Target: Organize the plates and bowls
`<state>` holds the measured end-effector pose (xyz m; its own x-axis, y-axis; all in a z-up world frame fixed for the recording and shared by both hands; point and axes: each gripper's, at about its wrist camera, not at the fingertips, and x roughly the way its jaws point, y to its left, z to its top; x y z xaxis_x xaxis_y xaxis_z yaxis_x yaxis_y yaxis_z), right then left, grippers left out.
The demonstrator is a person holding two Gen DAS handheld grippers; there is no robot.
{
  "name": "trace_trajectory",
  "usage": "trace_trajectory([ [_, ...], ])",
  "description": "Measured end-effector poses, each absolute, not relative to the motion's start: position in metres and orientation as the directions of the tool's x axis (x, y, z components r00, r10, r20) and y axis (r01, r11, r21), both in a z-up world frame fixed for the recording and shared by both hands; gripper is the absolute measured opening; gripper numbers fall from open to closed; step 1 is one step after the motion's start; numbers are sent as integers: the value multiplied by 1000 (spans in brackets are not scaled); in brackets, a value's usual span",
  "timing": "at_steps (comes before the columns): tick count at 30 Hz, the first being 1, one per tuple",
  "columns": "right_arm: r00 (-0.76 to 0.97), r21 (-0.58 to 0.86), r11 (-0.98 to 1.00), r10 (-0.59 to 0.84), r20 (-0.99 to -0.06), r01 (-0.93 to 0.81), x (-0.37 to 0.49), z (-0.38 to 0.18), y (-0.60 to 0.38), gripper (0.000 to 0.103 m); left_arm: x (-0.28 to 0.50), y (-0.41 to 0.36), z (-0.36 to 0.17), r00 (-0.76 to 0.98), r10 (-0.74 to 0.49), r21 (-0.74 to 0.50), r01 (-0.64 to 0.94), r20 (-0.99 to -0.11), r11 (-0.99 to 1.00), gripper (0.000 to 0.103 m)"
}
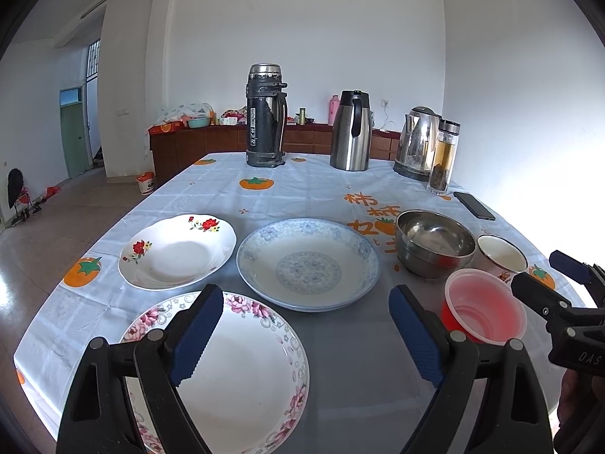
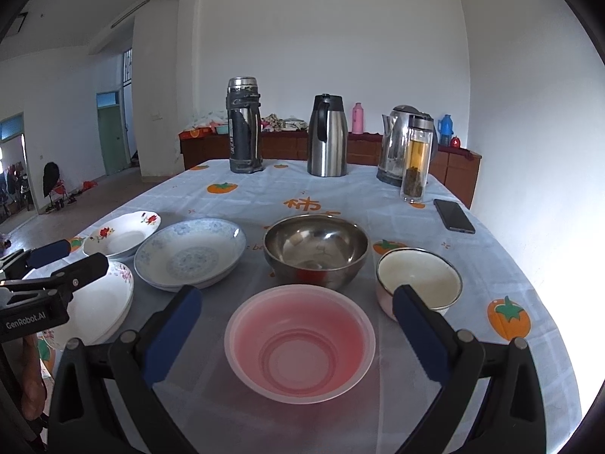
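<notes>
Plates (image 1: pixel 308 261) and bowls (image 2: pixel 315 249), untouched

- Pink-flowered plate (image 1: pixel 242 355): white, upright, nearest on the left.
- Red-flowered plate (image 1: pixel 177 251): white with a scalloped rim, behind it.
- Blue-patterned plate (image 1: pixel 308 263): at the middle, seemingly stacked on another.
- Steel bowl (image 2: pixel 315 249): empty, right of the plates.
- Translucent red plastic bowl (image 2: pixel 300 342): empty, in front of the steel one.
- White enamel bowl (image 2: pixel 418 282): dark-rimmed, farthest right.
</notes>
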<state>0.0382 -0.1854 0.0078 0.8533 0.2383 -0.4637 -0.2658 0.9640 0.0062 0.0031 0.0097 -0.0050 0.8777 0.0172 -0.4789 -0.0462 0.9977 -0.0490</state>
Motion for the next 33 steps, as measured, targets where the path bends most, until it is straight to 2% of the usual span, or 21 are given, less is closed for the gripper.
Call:
trace_trajectory([
  [14,846,-1,961,242,-475,-275,40,4,-185,96,2,10,-5,879,23,-44,-50,-477,998,91],
  [27,846,-8,960,242,-474,-279,39,3,-182,95,2,10,-5,878,22,-45,-49,-477,998,91],
  [33,844,-12,958,246,-476,-286,38,4,-179,91,2,12,-6,879,25,-45,-53,-476,998,91],
])
